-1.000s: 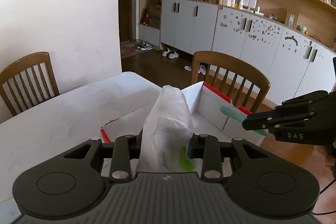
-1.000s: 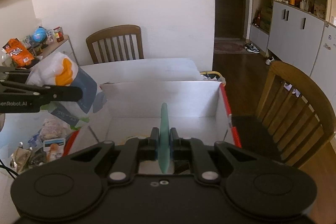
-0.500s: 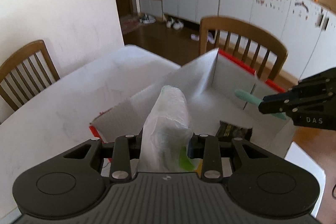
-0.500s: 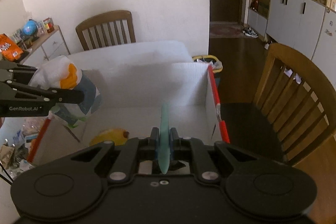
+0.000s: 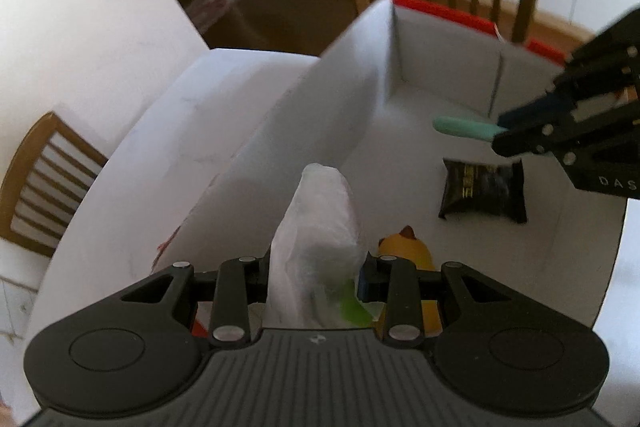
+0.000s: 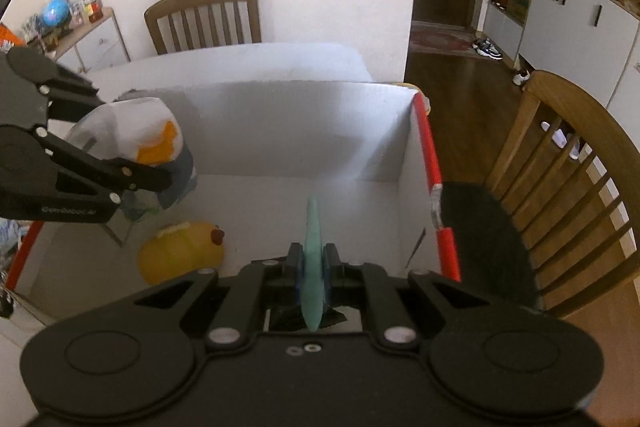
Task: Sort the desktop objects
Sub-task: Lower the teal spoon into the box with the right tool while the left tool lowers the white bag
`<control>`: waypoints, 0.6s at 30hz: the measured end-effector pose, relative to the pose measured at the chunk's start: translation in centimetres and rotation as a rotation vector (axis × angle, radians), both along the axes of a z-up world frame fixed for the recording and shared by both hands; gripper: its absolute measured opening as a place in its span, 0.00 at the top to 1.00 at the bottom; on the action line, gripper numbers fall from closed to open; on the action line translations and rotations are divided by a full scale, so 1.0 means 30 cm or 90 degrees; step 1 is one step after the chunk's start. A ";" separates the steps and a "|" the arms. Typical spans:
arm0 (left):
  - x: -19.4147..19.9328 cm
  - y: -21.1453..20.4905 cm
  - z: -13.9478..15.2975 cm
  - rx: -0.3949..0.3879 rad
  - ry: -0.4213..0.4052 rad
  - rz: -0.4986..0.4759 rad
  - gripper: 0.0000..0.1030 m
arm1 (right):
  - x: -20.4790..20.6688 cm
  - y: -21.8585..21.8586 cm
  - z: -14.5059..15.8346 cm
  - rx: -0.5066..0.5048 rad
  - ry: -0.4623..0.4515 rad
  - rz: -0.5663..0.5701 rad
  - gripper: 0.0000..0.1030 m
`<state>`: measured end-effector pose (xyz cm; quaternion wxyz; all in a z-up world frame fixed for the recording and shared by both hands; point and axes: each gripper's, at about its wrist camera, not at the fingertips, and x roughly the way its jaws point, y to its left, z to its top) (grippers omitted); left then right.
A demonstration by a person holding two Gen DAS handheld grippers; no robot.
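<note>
While both my grippers hang over the white box, each one is clamped on something.

My left gripper is closed on a white plastic bag with orange and blue print, held above the box's left side, just over a yellow duck toy lying on the box floor. My right gripper pinches a flat teal stick, possibly a file or spatula, edge-on and pointing into the box. On the box floor near the right gripper lies a black snack packet. The box stands on a white table, with a wooden chair just beyond its red-edged right wall.
</note>
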<state>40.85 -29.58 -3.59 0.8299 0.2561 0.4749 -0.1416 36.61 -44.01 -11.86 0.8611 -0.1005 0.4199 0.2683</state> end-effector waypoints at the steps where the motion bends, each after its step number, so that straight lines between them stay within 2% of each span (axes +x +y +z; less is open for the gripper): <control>1: 0.004 -0.008 -0.007 0.007 0.005 -0.005 0.69 | 0.003 0.003 -0.007 -0.003 0.003 0.001 0.91; 7: 0.038 -0.031 -0.044 0.013 0.040 -0.009 0.69 | 0.023 0.013 -0.039 -0.012 0.023 -0.003 0.91; 18: 0.099 -0.045 -0.081 -0.032 0.101 0.029 0.69 | 0.043 0.025 -0.082 -0.020 0.052 -0.011 0.91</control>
